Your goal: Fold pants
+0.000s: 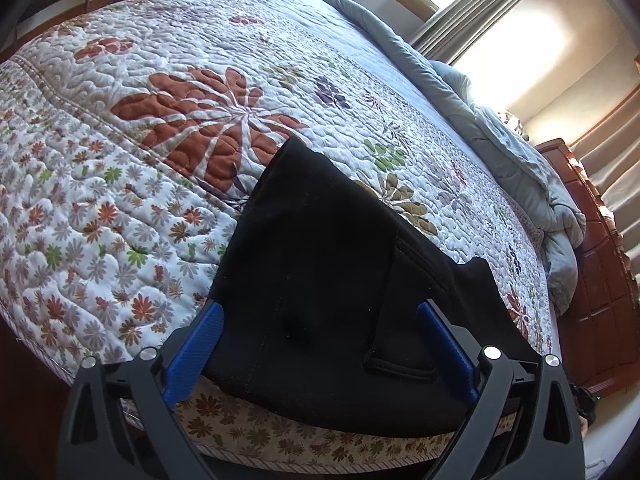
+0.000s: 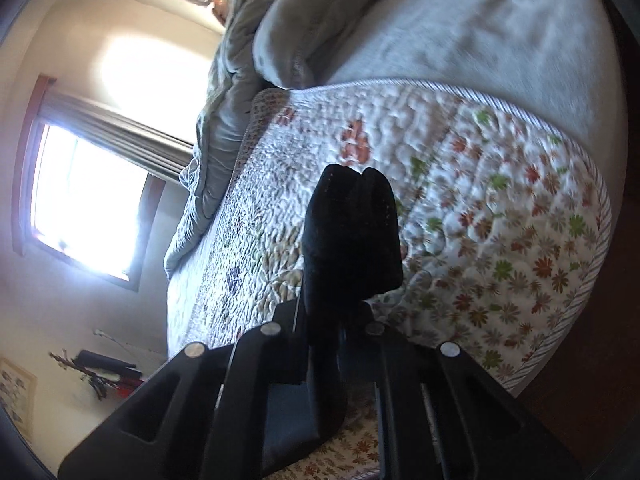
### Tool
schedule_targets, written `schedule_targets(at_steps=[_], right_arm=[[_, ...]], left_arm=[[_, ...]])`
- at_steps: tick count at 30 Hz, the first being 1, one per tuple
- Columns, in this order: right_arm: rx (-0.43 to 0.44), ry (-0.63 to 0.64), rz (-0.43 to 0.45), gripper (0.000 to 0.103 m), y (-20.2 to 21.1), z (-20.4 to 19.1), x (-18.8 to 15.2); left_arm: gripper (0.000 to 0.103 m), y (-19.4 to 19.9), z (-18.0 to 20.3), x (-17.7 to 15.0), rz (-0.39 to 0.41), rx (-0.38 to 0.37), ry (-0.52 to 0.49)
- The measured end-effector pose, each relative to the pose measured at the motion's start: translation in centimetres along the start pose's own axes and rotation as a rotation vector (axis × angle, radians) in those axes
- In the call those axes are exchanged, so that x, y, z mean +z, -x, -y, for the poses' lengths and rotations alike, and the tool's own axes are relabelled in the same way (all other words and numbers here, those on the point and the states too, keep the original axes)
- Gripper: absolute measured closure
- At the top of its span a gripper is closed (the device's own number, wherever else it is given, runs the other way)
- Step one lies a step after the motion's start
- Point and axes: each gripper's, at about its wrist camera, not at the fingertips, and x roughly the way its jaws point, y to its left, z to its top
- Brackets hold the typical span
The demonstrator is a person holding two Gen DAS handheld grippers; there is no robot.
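Black pants (image 1: 316,264) lie on the near edge of a bed with a floral quilt (image 1: 160,128). A pocket seam shows on their right side. My left gripper (image 1: 320,312) is open, its blue fingers (image 1: 196,348) spread on either side of the pants, just above them. In the right wrist view my right gripper (image 2: 340,312) is shut on a bunched fold of the black pants (image 2: 352,228), which sticks up beyond the jaws above the quilt (image 2: 480,200). That view is tilted sideways and slightly blurred.
A grey-blue comforter (image 1: 500,128) is bunched along the far side of the bed, also in the right wrist view (image 2: 224,120). A wooden headboard (image 1: 592,260) stands at the right. A bright window (image 2: 88,196) with curtains is beyond. A grey blanket (image 2: 480,28) covers the bed's end.
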Motion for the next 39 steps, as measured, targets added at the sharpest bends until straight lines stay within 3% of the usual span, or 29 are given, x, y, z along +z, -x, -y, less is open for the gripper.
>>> schedule_targets(at_steps=[19, 39], right_arm=[[-0.022, 0.421, 0.072, 0.094, 4.0, -15.7, -4.5], [-0.061, 0.717, 0.038, 0.094, 2.6, -26.0, -12.7]], left_arm=[[0.004, 0.8, -0.8, -0.6, 0.007, -0.051, 0.009], [0.004, 1.3, -0.8, -1.0, 0.008, -0.073, -0.003]])
